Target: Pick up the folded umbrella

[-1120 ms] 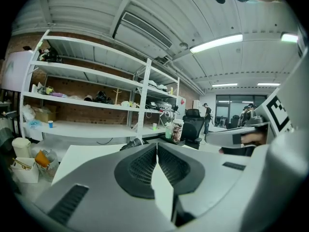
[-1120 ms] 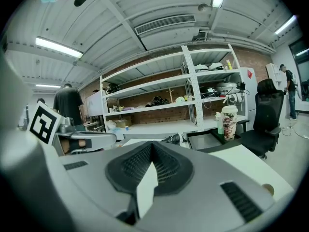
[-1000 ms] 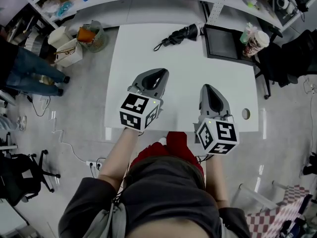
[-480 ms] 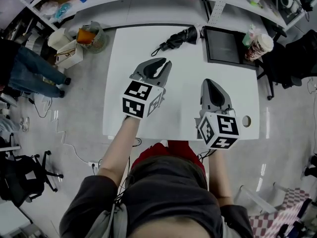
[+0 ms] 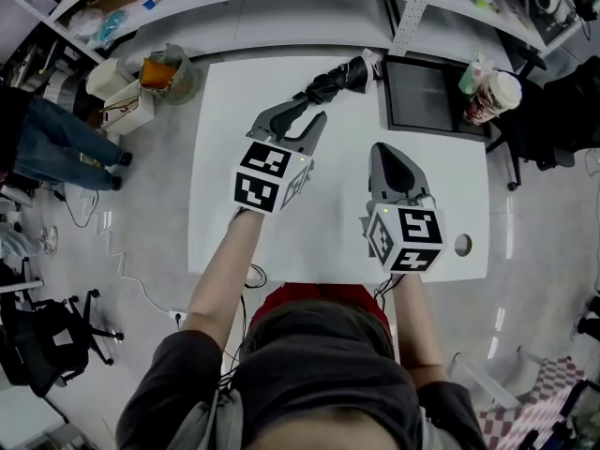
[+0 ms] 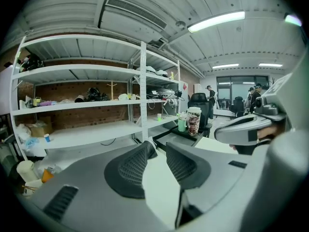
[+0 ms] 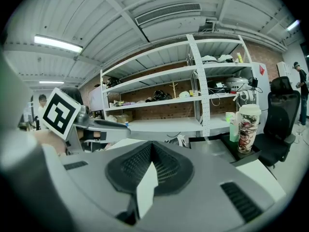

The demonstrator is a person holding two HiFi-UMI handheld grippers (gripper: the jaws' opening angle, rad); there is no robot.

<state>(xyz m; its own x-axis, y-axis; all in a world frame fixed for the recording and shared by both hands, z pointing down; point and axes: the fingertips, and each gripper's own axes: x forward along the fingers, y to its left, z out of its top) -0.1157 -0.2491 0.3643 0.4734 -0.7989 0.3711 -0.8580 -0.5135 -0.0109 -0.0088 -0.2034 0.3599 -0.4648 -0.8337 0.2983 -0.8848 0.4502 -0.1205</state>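
The folded black umbrella (image 5: 335, 80) lies at the far edge of the white table (image 5: 220, 209), its strap end pointing left. My left gripper (image 5: 310, 115) is just short of it, a little to the near left. Its jaws have just been opening and stand open with nothing between them, as the left gripper view also shows (image 6: 158, 150). My right gripper (image 5: 385, 150) hovers over the middle of the table, well short of the umbrella. Its jaws are shut and hold nothing (image 7: 151, 148).
A black flat tray (image 5: 427, 90) sits right of the umbrella, with a patterned cup (image 5: 488, 95) beyond it. The table has a round hole (image 5: 462, 245) near its right corner. A basket (image 5: 170, 71) and boxes stand on the floor at left, near a person's legs (image 5: 56, 141).
Both grippers have moved forward across the table toward the umbrella. The left gripper's jaws, shut before, have opened. The right gripper's jaws have stayed shut.
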